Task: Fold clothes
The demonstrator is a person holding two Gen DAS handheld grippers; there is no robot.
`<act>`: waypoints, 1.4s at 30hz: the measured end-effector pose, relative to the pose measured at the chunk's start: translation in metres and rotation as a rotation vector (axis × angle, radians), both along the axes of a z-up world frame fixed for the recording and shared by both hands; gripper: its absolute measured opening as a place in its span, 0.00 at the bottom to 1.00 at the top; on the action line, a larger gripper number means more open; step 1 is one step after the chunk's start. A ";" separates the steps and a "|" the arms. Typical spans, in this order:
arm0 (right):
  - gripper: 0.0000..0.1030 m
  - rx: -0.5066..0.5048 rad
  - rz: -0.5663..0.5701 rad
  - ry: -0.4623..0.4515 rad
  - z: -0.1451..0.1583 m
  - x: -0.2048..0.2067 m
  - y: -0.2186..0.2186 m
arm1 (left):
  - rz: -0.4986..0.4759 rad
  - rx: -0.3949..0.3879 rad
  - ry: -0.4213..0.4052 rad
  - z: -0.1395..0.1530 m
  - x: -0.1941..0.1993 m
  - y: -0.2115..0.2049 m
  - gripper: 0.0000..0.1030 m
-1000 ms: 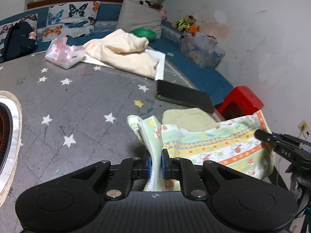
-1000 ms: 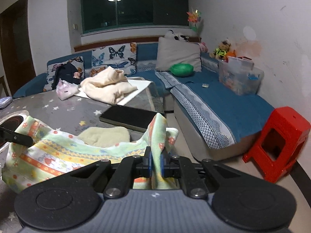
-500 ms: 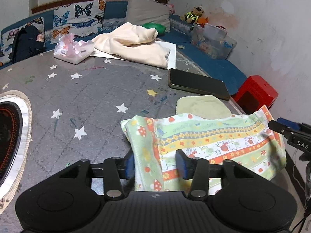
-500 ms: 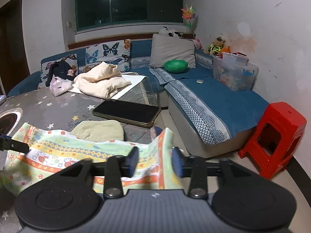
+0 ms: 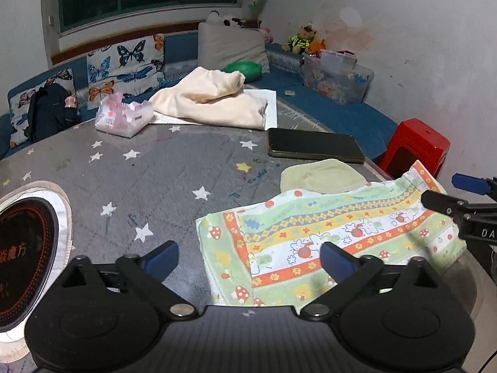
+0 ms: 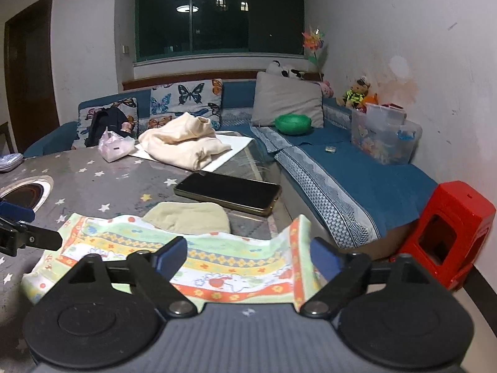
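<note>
Patterned cloth [image 5: 335, 233] lies released on the starred grey tablecloth [image 5: 161, 174], near the table's right edge.
Left to right in the left wrist view: a round inset hotplate [image 5: 28, 248] at far left; left gripper [image 5: 248, 256], jaws opening and already wide apart, cloth's left end on the table between the blue pads, neither pressing it; a small beige cloth [image 5: 323, 175] touching the patterned one's far edge, a dark tablet [image 5: 313, 149] just beyond; right gripper [image 6: 248, 256], jaws likewise opening, cloth's raised right corner between the pads, untouched. A cream garment [image 5: 211, 102] sits well back; a red stool [image 6: 450, 233] stands on the floor at far right.
</note>
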State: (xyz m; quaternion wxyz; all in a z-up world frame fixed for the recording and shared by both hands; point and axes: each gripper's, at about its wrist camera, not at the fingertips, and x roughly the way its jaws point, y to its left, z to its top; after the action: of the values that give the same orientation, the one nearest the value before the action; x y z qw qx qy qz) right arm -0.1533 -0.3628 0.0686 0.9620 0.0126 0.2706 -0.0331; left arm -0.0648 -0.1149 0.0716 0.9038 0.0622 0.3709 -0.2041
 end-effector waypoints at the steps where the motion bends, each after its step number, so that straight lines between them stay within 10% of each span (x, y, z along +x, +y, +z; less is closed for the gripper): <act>1: 0.95 -0.007 0.002 -0.006 0.000 -0.001 0.002 | 0.002 0.000 -0.006 0.001 -0.001 0.000 1.00; 42: 1.00 0.023 0.019 -0.073 0.001 -0.036 0.055 | 0.068 0.055 -0.027 0.004 -0.056 0.005 1.00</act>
State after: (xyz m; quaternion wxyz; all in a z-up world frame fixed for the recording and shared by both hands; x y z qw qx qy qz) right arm -0.1891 -0.3078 0.0700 0.9713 0.0221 0.2358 -0.0204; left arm -0.1207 -0.1099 0.0753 0.9131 0.0772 0.3661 -0.1618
